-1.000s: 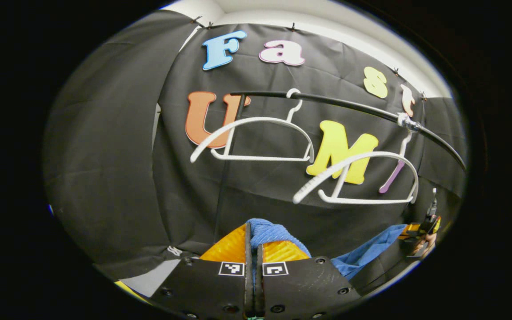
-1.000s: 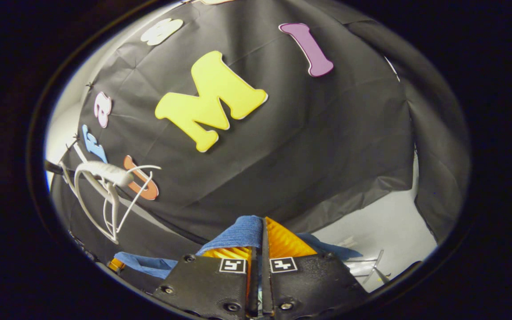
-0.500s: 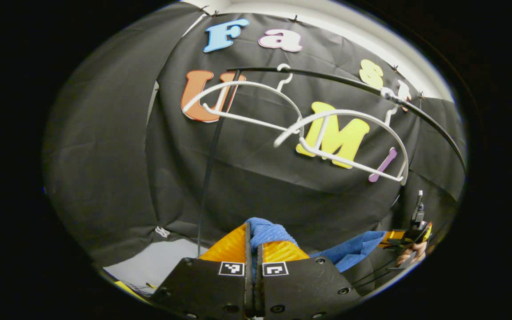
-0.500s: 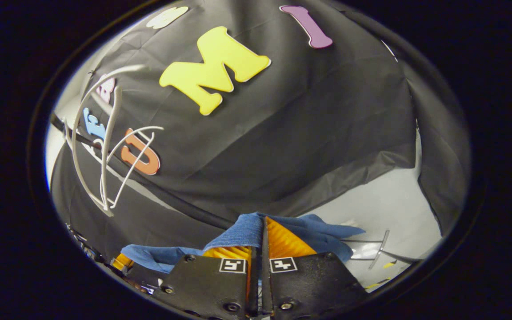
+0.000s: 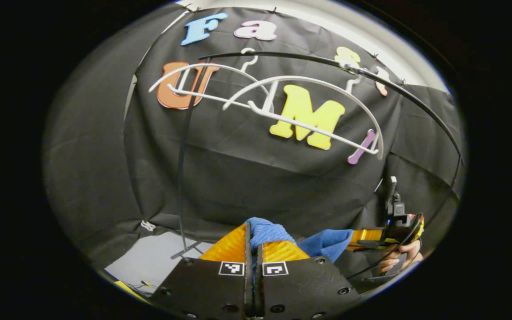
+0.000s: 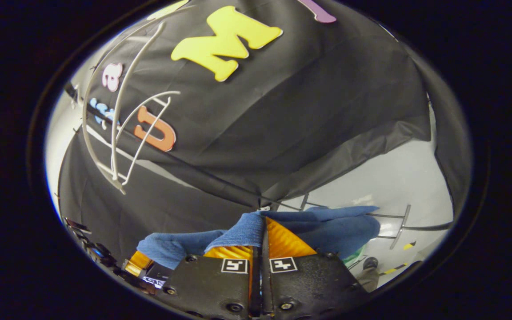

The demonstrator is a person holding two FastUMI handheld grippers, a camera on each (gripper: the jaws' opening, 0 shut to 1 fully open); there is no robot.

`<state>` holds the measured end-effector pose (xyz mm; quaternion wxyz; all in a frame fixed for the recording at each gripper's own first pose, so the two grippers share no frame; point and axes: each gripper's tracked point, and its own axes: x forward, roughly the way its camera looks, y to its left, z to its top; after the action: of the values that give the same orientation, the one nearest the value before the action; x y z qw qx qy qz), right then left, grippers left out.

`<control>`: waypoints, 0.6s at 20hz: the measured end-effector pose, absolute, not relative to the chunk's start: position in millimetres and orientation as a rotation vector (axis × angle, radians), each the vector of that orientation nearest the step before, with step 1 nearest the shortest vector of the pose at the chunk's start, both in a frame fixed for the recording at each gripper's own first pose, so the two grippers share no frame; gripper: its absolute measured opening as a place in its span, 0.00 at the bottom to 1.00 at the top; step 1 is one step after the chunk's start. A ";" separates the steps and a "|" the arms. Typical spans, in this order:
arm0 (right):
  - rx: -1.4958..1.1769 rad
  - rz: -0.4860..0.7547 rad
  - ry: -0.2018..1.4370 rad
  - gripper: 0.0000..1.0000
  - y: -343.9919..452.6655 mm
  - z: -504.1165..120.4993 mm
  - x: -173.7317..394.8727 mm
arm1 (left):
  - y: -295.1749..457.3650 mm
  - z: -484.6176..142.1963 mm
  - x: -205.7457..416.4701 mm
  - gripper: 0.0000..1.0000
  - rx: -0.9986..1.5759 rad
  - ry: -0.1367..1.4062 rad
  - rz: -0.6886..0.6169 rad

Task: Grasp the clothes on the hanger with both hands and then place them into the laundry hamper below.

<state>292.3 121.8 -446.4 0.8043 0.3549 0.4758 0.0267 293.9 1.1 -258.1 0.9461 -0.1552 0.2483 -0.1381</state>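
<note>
Both grippers have dropped since 1.0 s ago: in the left gripper view the 2 white hangers (image 5: 265, 95) on the black rail (image 5: 327, 62) now sit higher in frame, bare and well above the load.

Step in hand: carry-down. The blue garment (image 5: 267, 231) is off its hanger and stretched between the 2 grippers. Left gripper (image 5: 254, 242) has its fingers pressed together on a bunched fold of the cloth. Right gripper (image 6: 260, 235) likewise has its fingers clamped on the garment (image 6: 327, 226), which drapes to either side.

Next move, by judgement: lower both ends together over the laundry hamper, then part the fingers. The hamper's position cannot be confirmed.

Writing: none legible. Each gripper carries 2 small square black-and-white markers (image 5: 253, 268); these are patterns, not text.
</note>
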 end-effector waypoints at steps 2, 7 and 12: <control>0.756 0.099 1.037 0.05 143.1 -442.7 289.9 | -9.1 -258.5 289.7 0.01 -0.309 0.510 -0.306; 0.759 0.230 1.045 0.05 195.3 -406.0 280.5 | -19.6 -244.1 285.6 0.06 -0.315 0.490 -0.350; 0.808 0.304 1.014 0.05 209.1 -371.7 284.4 | -14.8 -230.4 290.1 0.01 -0.348 0.459 -0.359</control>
<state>284.4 209.1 -371.7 0.7863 0.3750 0.4703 0.1412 290.1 -14.8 -230.4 0.9430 -0.1708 0.2249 -0.1762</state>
